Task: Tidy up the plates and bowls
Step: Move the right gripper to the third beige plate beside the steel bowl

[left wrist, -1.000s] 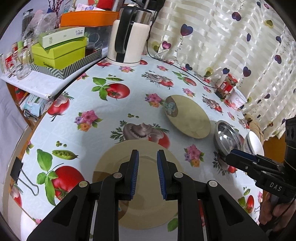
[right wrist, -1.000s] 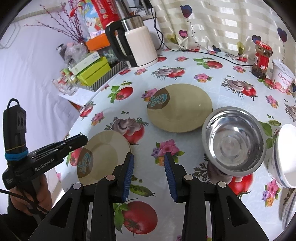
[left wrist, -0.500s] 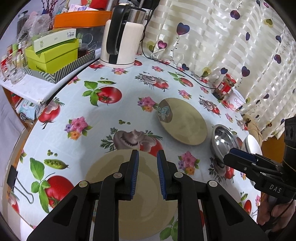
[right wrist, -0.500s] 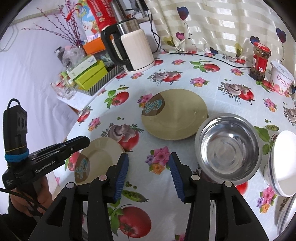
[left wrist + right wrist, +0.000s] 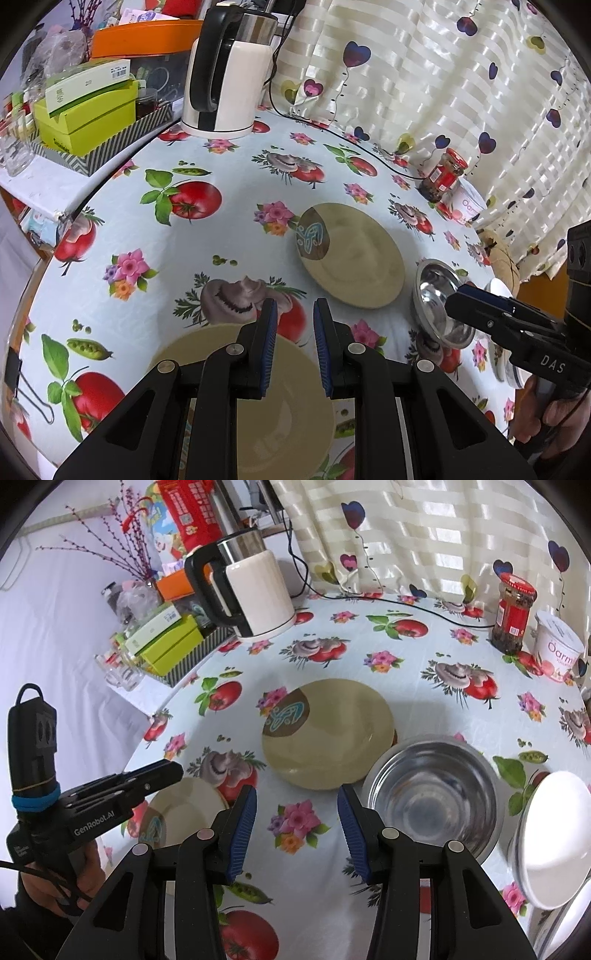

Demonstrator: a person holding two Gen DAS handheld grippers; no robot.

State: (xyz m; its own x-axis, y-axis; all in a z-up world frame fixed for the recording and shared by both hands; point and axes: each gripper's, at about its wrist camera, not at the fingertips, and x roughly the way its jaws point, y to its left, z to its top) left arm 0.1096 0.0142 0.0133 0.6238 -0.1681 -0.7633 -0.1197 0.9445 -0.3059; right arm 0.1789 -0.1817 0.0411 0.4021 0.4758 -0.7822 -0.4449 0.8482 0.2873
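A large beige plate point(image 5: 327, 734) with a brown-and-teal emblem lies mid-table; it also shows in the left wrist view point(image 5: 351, 254). A smaller beige plate point(image 5: 207, 354) lies near the table's front edge, under my left gripper point(image 5: 293, 347), which hovers above it, open by a narrow gap and empty. The small plate also shows in the right wrist view point(image 5: 184, 812). A steel bowl point(image 5: 436, 797) sits right of the large plate, a white bowl point(image 5: 550, 834) beside it. My right gripper point(image 5: 297, 829) is open and empty, above the cloth in front of the large plate.
A white electric kettle point(image 5: 258, 594) with its cord stands at the back. Green boxes point(image 5: 88, 114) and clutter fill a side shelf at the left. A red-lidded jar point(image 5: 513, 616) and a yoghurt tub point(image 5: 557, 650) stand at the back right by the curtain.
My right gripper's jaws have opened wider and it has moved closer to the steel bowl and large plate. My left gripper has drawn back a little over the small plate.
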